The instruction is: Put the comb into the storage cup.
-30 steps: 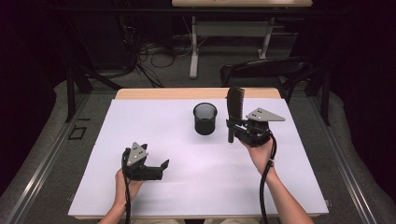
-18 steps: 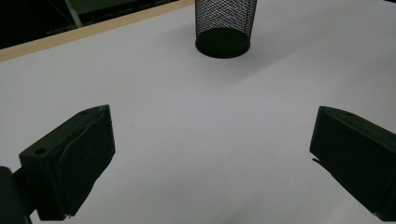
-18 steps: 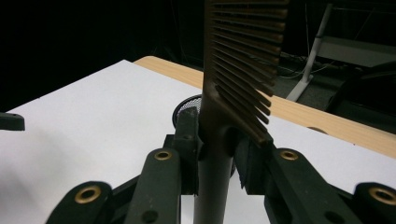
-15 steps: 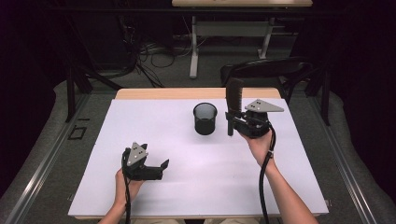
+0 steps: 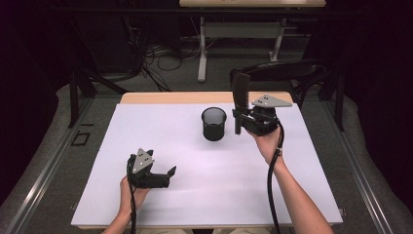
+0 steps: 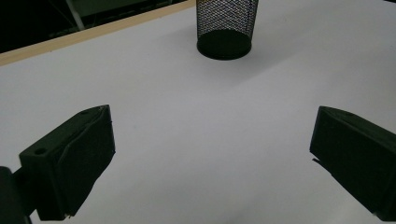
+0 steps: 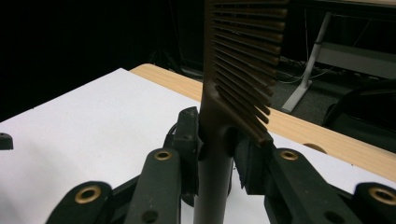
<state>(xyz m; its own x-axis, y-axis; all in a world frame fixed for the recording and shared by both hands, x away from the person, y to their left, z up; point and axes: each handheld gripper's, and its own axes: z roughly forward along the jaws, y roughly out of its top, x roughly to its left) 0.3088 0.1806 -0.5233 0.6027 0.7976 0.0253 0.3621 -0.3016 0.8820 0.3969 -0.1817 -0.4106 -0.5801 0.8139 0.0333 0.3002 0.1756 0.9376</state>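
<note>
Looks like a lab or recording studio setup. Black curtains all around, loose cables (image 5: 160,53) on the floor, and a white-covered surface (image 5: 160,141) on bare desk frames.

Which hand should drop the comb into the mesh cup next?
Right. The right gripper already clamps the comb upright beside the mesh cup; the left gripper sits open, farther away.

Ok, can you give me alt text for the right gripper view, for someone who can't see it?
The right gripper jaws are shut on the handle of a dark comb, held upright with its teeth at the top. Behind it lie the white table cover and the table's wooden edge.
</note>
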